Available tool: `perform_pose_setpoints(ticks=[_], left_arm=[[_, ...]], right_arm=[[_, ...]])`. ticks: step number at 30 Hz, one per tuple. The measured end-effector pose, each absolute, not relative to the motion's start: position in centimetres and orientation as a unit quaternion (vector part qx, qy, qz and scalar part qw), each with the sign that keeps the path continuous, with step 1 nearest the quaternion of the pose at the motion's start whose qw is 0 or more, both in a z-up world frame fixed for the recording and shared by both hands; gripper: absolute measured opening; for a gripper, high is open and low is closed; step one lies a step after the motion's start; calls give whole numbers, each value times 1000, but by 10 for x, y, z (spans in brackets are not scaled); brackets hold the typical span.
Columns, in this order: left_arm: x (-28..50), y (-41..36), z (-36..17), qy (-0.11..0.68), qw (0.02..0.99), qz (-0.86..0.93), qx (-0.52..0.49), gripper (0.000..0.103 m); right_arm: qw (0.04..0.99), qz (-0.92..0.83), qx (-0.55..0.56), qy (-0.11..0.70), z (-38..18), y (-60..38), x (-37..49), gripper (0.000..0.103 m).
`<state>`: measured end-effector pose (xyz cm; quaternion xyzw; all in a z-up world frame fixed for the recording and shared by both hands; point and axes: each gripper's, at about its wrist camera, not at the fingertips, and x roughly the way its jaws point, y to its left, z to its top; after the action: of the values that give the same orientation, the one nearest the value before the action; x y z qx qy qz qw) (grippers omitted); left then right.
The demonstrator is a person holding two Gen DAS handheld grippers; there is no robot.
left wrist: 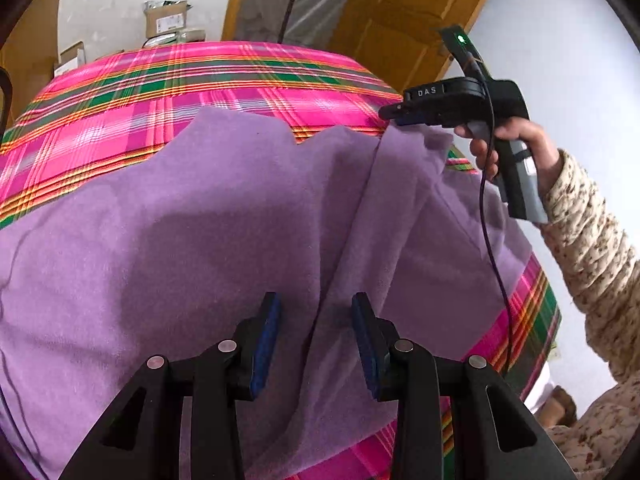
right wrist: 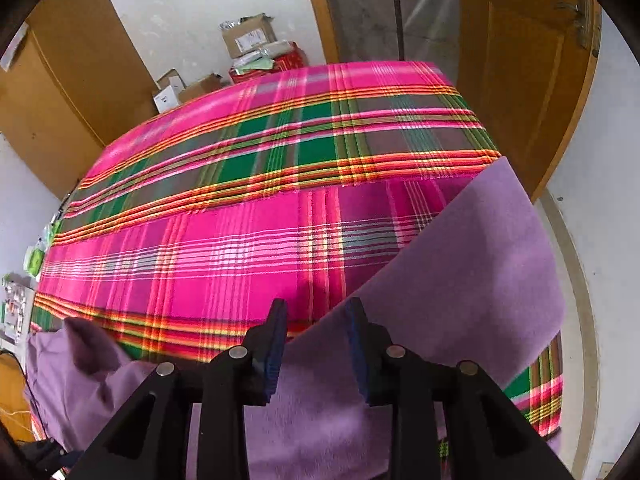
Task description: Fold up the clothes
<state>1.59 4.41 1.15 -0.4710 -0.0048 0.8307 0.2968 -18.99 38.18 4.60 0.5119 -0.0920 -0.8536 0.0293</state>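
Both claws stand released over a purple garment [left wrist: 200,240] that lies spread on a tabletop covered with a pink, green and orange plaid cloth [left wrist: 160,92].

Left claw [left wrist: 316,316]: its two blue-padded fingers [left wrist: 266,344] are parted, tilted down at the garment, with a long fold ridge of the purple fabric running up between them. The pads do not press on the cloth; whether the tips touch it cannot be told.

Right claw [right wrist: 316,320]: its jaws are also apart and grip nothing. The diagonal edge of the purple garment [right wrist: 460,280] runs between the fingers, with the right finger over purple cloth and the left finger over the plaid. In the left wrist view this same right claw [left wrist: 390,114] sits at the garment's far right corner, its tip just at the fabric's edge, held by a hand [left wrist: 516,144] in a speckled beige sleeve [left wrist: 592,240]; a dark cable [left wrist: 492,240] hangs from it across the garment.

The garment covers the near part of the tabletop, its far edge uneven and its right portion creased in several long folds. A bunched part of it shows at the lower left of the right wrist view.

Beyond the tabletop stand cardboard boxes [right wrist: 248,36] against a white wall and a wooden door [right wrist: 528,72].
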Motion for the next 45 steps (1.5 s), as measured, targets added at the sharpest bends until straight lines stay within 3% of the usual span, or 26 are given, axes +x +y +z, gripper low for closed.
perform_pose_setpoints(ticks=[2, 4, 8, 18, 20, 22, 27, 34, 35, 37, 38, 41, 45], left_arm=[[17, 46, 12, 2, 298, 831, -469, 38], [17, 47, 12, 7, 299, 832, -468, 38], [16, 47, 12, 9, 299, 831, -469, 38], [17, 47, 12, 10, 297, 832, -468, 38], [16, 46, 11, 5, 297, 832, -469, 38], [15, 46, 11, 4, 296, 831, -470, 38], [15, 47, 10, 8, 295, 832, -470, 38], [15, 50, 10, 17, 297, 833, -467, 38], [15, 50, 10, 18, 297, 833, -467, 38], [14, 51, 9, 19, 298, 833, -466, 38], [14, 51, 9, 19, 298, 833, -465, 38], [15, 52, 9, 23, 297, 835, -462, 38], [17, 53, 11, 32, 298, 838, -455, 28]], right_arm=[[22, -848, 519, -102, 42, 384, -193, 28], [4, -846, 524, -103, 41, 387, -194, 8], [-6, -843, 525, -117, 39, 394, -195, 0], [-20, -837, 534, -120, 43, 395, -200, 4], [-25, -830, 542, -127, 43, 396, -203, 15], [-35, -830, 545, -111, 44, 392, -207, 34], [-82, -825, 556, -50, 44, 382, -213, 36], [-99, -818, 565, -41, 44, 380, -214, 33], [-99, -818, 565, -42, 44, 381, -214, 29], [-100, -819, 564, -41, 43, 383, -212, 7], [-97, -820, 563, -44, 44, 385, -211, 5], [-90, -824, 556, -55, 45, 390, -206, 4], [-84, -839, 534, -65, 55, 395, -189, 3]])
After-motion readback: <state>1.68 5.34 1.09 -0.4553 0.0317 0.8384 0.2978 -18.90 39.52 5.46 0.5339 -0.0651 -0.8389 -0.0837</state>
